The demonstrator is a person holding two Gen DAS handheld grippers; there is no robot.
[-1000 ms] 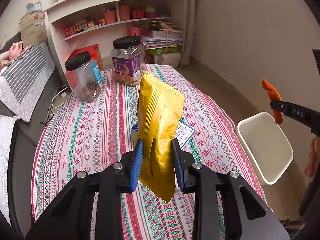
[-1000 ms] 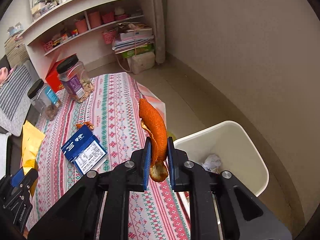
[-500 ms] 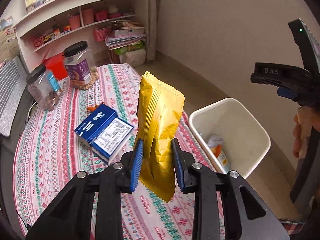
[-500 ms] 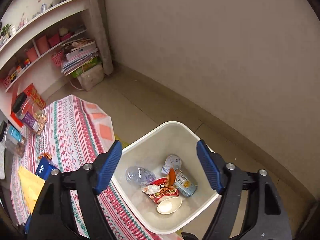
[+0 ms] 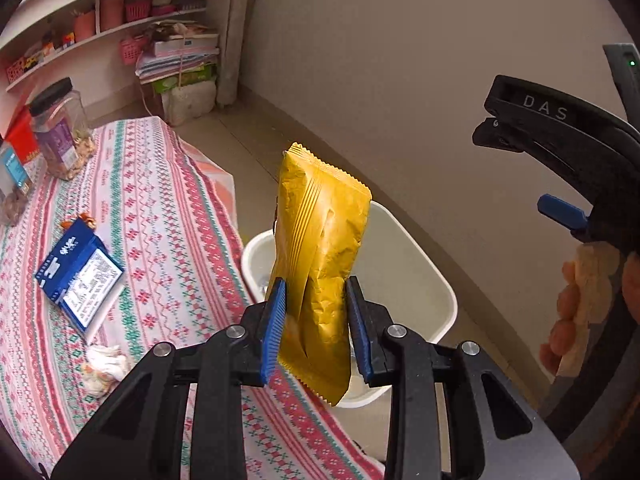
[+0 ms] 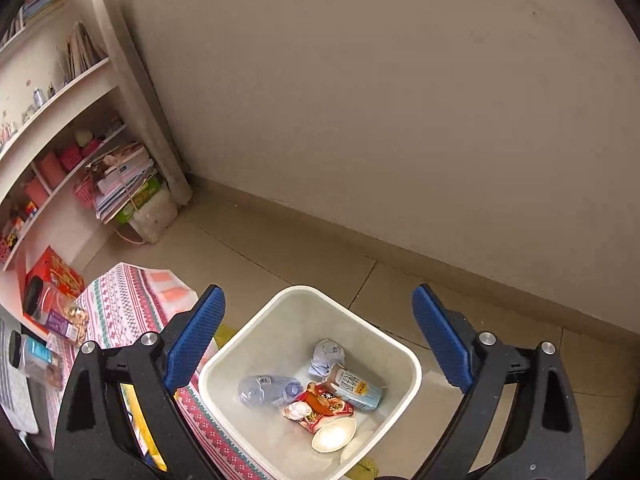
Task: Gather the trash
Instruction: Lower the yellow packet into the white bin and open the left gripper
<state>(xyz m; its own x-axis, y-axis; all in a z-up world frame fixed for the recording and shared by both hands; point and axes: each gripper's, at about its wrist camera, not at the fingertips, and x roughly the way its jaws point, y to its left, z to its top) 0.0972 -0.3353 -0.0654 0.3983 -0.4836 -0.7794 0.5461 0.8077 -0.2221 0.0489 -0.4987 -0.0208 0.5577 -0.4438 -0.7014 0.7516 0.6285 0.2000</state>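
The left tongs [image 5: 316,320] clench a gold wrapper [image 5: 320,248] upright over the bin [image 6: 412,364] off the desk's [image 5: 168,220] edge. The right tongs [image 6: 318,344], marked "DAS", have just been opening, empty, above the bin.

In front of me stood a plain beige wall [image 6: 380,92], unmarked but for a few faint specks, meeting a floor [image 6: 304,252] of large tan tiles along a low skirting. To my left a white shelf unit [image 5: 120,32] ran along the other wall, its curved boards crowded with pink baskets [image 5: 138,11], pots and small boxes. A bundle of books and papers [image 6: 124,184] sat tied on a pale sack at its foot, beside a pale upright post [image 6: 140,92]. The table [image 5: 168,200] wore a cloth banded in red, green and white. The light was soft and even.
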